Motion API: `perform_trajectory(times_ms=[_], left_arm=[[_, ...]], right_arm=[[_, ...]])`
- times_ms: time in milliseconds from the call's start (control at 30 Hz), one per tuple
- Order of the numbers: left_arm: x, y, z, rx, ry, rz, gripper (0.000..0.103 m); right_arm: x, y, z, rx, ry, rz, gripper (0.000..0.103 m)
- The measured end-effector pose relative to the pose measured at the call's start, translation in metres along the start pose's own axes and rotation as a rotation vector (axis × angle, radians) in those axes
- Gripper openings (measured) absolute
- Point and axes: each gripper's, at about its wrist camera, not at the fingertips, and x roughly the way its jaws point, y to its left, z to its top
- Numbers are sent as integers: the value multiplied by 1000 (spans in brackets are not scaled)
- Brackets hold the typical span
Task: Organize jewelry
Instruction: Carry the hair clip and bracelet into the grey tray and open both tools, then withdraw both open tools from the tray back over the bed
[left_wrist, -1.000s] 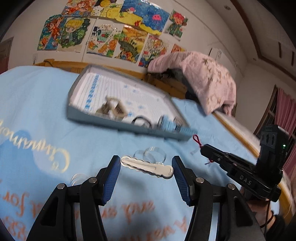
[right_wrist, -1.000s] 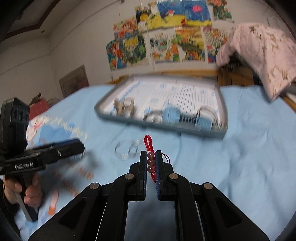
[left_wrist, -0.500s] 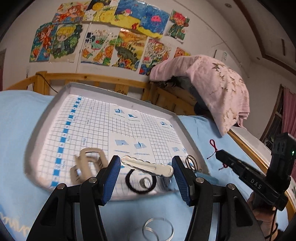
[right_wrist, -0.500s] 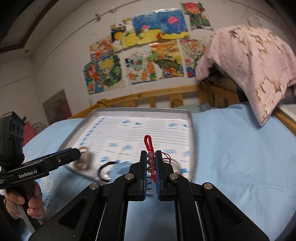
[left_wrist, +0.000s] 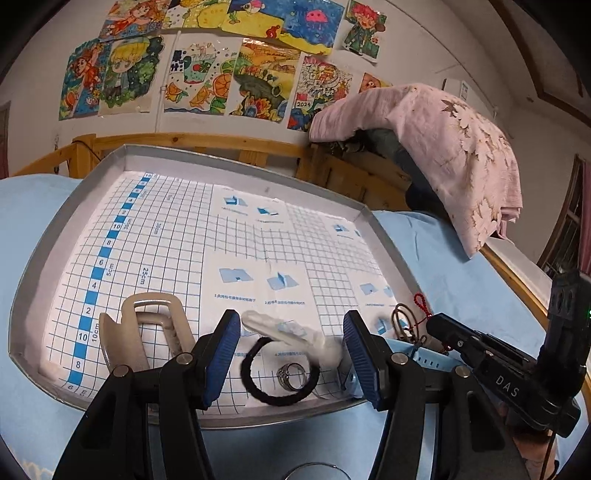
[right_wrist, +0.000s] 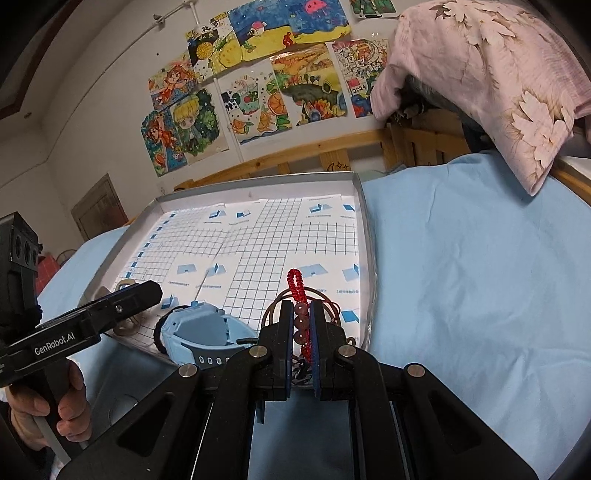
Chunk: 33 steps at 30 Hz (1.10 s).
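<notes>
A grey tray (left_wrist: 66, 206) with a grid sheet lies on the blue bed cover. My left gripper (left_wrist: 290, 356) is open over the tray's near edge. A white hair clip (left_wrist: 291, 332) is blurred between its fingers, tilted down toward the tray floor. In the tray lie a beige claw clip (left_wrist: 147, 332), a black hair tie (left_wrist: 279, 373) with a silver ring (left_wrist: 291, 374) inside, and a blue watch (right_wrist: 207, 336). My right gripper (right_wrist: 301, 332) is shut on a red bead bracelet (right_wrist: 297, 295) above the tray's near right corner, over a brown hoop (right_wrist: 273, 310).
A wooden bed rail (left_wrist: 207, 142) runs behind the tray. A pink blanket (left_wrist: 443, 147) hangs at the back right. Blue bed cover (right_wrist: 461, 277) spreads to the right of the tray (right_wrist: 364, 221). A clear ring (left_wrist: 317, 472) lies on the cover in front of the tray.
Both grippers have moved forward over the tray. The white clip, held level across my left fingers before, now drops tilted and blurred. The right gripper still holds the bracelet.
</notes>
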Motion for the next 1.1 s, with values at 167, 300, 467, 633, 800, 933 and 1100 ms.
perform_trajectory(times_ms=[167, 300, 467, 633, 800, 933, 1100], left_arm=[[1, 0, -2, -12, 2, 10, 70], [-6, -1, 0, -26, -21, 5, 75], [-28, -3, 2, -53, -63, 7, 80], [-67, -4, 4, -68, -120, 27, 98], [-129, -3, 1, -81, -237, 74, 103], [-180, -3, -9, -42, -310, 119, 103], [-241, -5, -33, 19, -384, 169, 103]], right_arm=[[1, -1, -3, -2, 12, -4, 8], [-1, -2, -3, 2, 12, 0, 10], [-9, -3, -2, 4, -8, 1, 32], [-34, 6, 6, -16, -54, -15, 44], [-86, 34, 11, -102, -146, -31, 77], [-136, 57, 6, -120, -248, -30, 93], [-192, 87, -12, -143, -329, -26, 98]])
